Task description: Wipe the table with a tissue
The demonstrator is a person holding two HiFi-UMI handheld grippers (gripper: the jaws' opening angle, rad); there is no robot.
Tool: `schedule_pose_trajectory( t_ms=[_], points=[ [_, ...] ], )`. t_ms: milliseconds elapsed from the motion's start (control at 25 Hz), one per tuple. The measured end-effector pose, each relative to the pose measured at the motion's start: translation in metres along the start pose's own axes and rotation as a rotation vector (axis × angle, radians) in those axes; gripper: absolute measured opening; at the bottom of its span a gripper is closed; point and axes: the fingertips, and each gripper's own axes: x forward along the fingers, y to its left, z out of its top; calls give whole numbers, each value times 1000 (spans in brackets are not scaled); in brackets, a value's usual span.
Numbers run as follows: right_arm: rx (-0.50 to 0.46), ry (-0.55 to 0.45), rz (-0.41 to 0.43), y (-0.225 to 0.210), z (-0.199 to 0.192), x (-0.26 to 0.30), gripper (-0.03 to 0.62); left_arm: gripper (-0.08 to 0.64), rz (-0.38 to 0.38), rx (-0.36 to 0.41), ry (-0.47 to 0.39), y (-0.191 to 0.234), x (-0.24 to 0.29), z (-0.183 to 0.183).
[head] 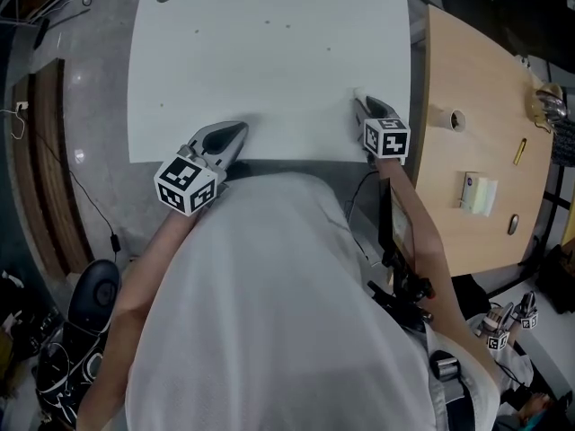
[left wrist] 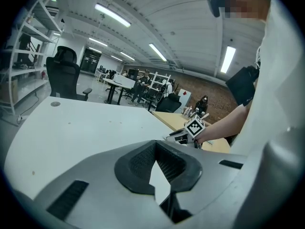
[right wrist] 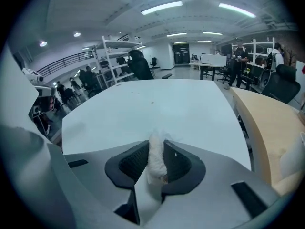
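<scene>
White table (head: 269, 79) beside a wooden desk (head: 476, 88) in an office

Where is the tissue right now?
The tissue is pinched in the right gripper, at the white table's near right corner in the head view, close to the wooden table.

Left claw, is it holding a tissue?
No, the left claw has nothing between its jaws; only the white table shows through the gap behind them.
</scene>
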Motion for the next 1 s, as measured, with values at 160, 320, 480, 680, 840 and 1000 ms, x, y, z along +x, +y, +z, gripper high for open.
schedule_pose_trajectory(
  t_ms=[160,320,480,680,840,1000],
  points=[
    [-37,6,64,45,-4,5,97,5,-3,-2,0,0,-5,-2],
    [-76,13,159,99,-7,9,97,4,-6,-1,-2,3,-9,-2],
    [-127,35,250,143,-13,12,97,4,-11,-5,5,4,-8,-5],
    [-228,90,444,193,-26,6,97,3,-17,-2,10,-2,2,-4],
    [-261,53,543,204,-22,-12,97,5,-13,-4,11,-9,11,-3],
    [-134,-52,486,155,7,-28,97,5,3,-6,8,-14,21,-4]
  ],
)
